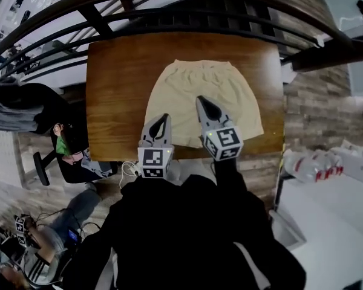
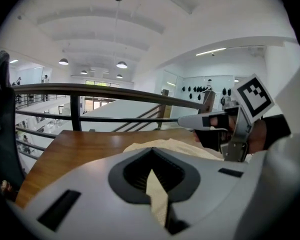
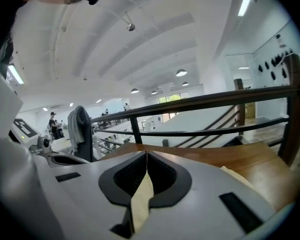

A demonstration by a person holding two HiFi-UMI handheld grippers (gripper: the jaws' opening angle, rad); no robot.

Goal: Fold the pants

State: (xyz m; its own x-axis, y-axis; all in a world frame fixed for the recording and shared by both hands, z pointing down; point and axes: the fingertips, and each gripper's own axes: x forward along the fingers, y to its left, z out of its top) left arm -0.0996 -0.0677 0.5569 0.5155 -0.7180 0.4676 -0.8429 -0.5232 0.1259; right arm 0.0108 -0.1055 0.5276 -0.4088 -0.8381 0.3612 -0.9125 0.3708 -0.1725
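Cream shorts (image 1: pixel 199 98) lie spread flat on a brown wooden table (image 1: pixel 115 89), waistband at the far side. My left gripper (image 1: pixel 164 118) hovers over the near left hem with its jaws shut and nothing gripped. To its right, my right gripper (image 1: pixel 201 100) is shut over the middle of the shorts. In the left gripper view the shorts (image 2: pixel 175 146) show just past my left gripper (image 2: pixel 151 156), and the right gripper (image 2: pixel 182 121) crosses in from the right. In the right gripper view only a cream sliver shows behind my right gripper (image 3: pixel 146 154), with the shorts' edge (image 3: pixel 235 176) at the right.
A dark metal railing (image 1: pixel 187 11) runs along the table's far side. An office chair draped with a grey garment (image 1: pixel 12 107) stands to the left, and a person (image 1: pixel 48 240) sits at the lower left. A white table with bottles (image 1: pixel 314 165) is at the right.
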